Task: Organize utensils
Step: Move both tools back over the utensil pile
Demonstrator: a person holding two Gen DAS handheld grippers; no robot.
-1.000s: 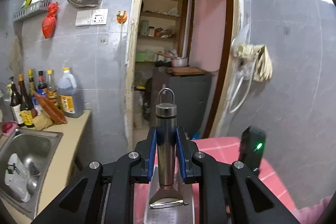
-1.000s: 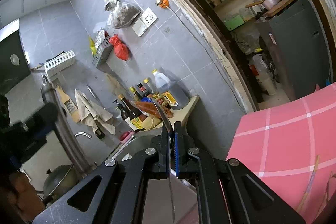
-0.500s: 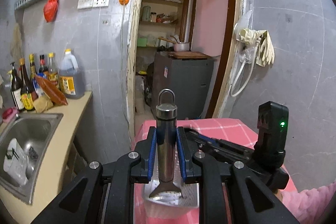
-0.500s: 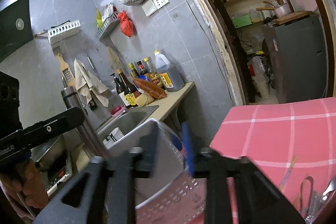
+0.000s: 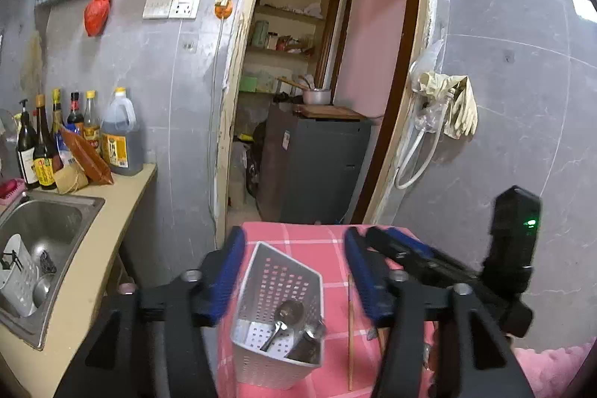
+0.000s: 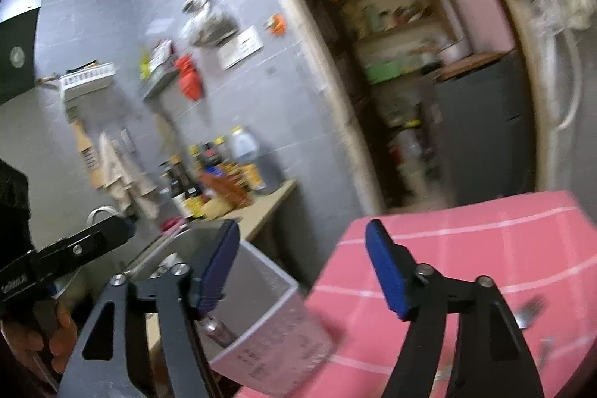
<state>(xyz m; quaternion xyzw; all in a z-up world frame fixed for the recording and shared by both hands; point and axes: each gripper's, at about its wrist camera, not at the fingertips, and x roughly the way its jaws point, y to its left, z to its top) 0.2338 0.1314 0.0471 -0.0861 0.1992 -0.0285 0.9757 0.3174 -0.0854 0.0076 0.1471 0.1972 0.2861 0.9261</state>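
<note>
A grey perforated utensil holder [image 5: 278,316] stands on the pink checked tablecloth [image 5: 321,241]. A spoon [image 5: 283,317] and a metal-handled utensil [image 5: 309,342] lie inside it. My left gripper [image 5: 294,275] is open and empty above the holder. My right gripper [image 6: 302,263] is open and empty, just right of the holder [image 6: 268,327], where a metal handle [image 6: 218,327] shows; this view is blurred. A wooden chopstick [image 5: 350,327] lies on the cloth right of the holder. The right gripper's body [image 5: 447,271] shows in the left wrist view.
A steel sink [image 5: 41,230] with a white cutlery drainer [image 5: 18,282] sits in the beige counter at left. Bottles [image 5: 74,137] stand at the counter's back. A doorway [image 5: 317,99] with a grey cabinet is behind the table. More cutlery [image 6: 530,310] lies on the cloth at right.
My left gripper opened and let go of the metal-handled utensil, which now lies in the holder. My right gripper opened too and swung to the right over the table.
</note>
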